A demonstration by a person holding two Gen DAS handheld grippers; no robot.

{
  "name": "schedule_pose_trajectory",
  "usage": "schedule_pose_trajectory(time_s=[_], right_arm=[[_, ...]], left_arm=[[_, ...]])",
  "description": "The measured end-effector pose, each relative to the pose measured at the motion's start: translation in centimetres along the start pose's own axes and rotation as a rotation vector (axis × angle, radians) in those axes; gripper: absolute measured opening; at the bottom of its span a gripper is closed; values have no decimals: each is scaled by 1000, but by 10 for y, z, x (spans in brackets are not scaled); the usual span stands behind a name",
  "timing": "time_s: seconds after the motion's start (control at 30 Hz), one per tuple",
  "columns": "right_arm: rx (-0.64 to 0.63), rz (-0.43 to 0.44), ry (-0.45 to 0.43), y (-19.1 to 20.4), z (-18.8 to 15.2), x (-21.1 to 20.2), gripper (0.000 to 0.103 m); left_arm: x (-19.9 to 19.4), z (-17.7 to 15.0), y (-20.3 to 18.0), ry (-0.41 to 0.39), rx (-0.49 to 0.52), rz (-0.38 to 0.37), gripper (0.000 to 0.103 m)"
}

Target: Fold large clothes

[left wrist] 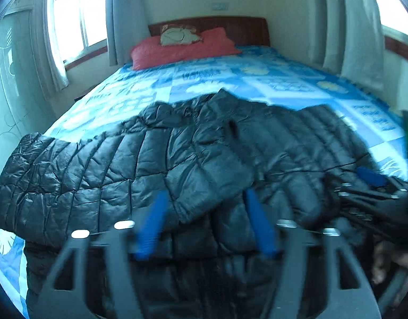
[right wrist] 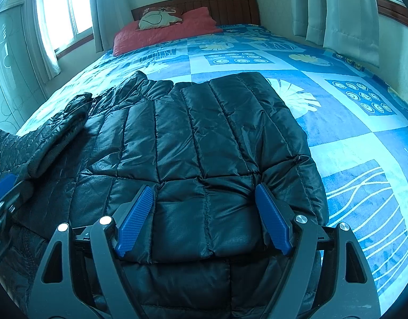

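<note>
A black quilted puffer jacket (left wrist: 156,159) lies spread across the near end of the bed; it also shows in the right wrist view (right wrist: 204,138). One sleeve (right wrist: 52,138) lies folded over the body at the left. My left gripper (left wrist: 204,199) is open just above the jacket's middle; the view is blurred. My right gripper (right wrist: 204,194) is open over the jacket's right part, its blue pads (right wrist: 270,218) wide apart, holding nothing. The right gripper also shows at the right edge of the left wrist view (left wrist: 371,183).
The bed has a blue patterned cover (right wrist: 336,133). A red pillow (right wrist: 164,32) and a small cushion (right wrist: 156,18) lie by the wooden headboard (right wrist: 225,5). Curtained windows stand left (right wrist: 60,13) and right (right wrist: 350,13).
</note>
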State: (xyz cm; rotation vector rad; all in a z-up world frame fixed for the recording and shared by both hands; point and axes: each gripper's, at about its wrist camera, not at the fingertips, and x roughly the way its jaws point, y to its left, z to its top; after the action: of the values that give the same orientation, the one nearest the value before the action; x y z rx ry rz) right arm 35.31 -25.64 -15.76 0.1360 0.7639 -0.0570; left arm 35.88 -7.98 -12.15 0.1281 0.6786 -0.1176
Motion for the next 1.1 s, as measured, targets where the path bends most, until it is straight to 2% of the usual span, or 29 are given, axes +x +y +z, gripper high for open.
schedule_pose_trajectory(time_s=[0.07, 0.23, 0.33, 0.43, 0.5, 0.63, 0.67, 0.7, 0.73, 0.77, 0.87, 0.93, 1.03, 1.1], right_arm=[[-5, -6, 6, 3, 1, 0, 80], [-46, -60, -3, 22, 9, -16, 80], [-21, 37, -38, 45, 16, -34, 80], [-21, 135, -17, 84, 25, -33, 80], [-25, 168, -4, 106, 30, -25, 80], [-27, 215, 109, 141, 31, 12, 78], [-25, 224, 128, 145, 29, 18, 57], [-36, 251, 152, 153, 28, 23, 28], [-44, 250, 145, 154, 29, 21, 27], [-62, 257, 117, 157, 31, 15, 20], [-78, 224, 46, 143, 37, -4, 18], [-57, 179, 1, 120, 45, -17, 17], [-12, 127, -14, 82, 54, -23, 17], [7, 68, -12, 53, 58, -20, 17]], left_arm=[[-16, -2, -1, -30, 18, -6, 73], [-41, -7, 17, -36, 15, 1, 73], [-54, -11, 42, -61, -9, 49, 73], [-57, -18, 69, -55, -36, 109, 73], [-57, -26, 90, -40, -63, 145, 73], [-60, -37, 121, -20, -106, 191, 73], [-61, -40, 128, -16, -112, 202, 73], [-62, -43, 135, -15, -118, 215, 73], [-64, -44, 140, -15, -123, 222, 73], [-66, -45, 147, -19, -133, 227, 73], [-76, -44, 164, -50, -169, 228, 73], [-83, -42, 177, -81, -203, 221, 73], [-90, -38, 197, -130, -265, 228, 73], [-82, -33, 210, -122, -308, 234, 73]])
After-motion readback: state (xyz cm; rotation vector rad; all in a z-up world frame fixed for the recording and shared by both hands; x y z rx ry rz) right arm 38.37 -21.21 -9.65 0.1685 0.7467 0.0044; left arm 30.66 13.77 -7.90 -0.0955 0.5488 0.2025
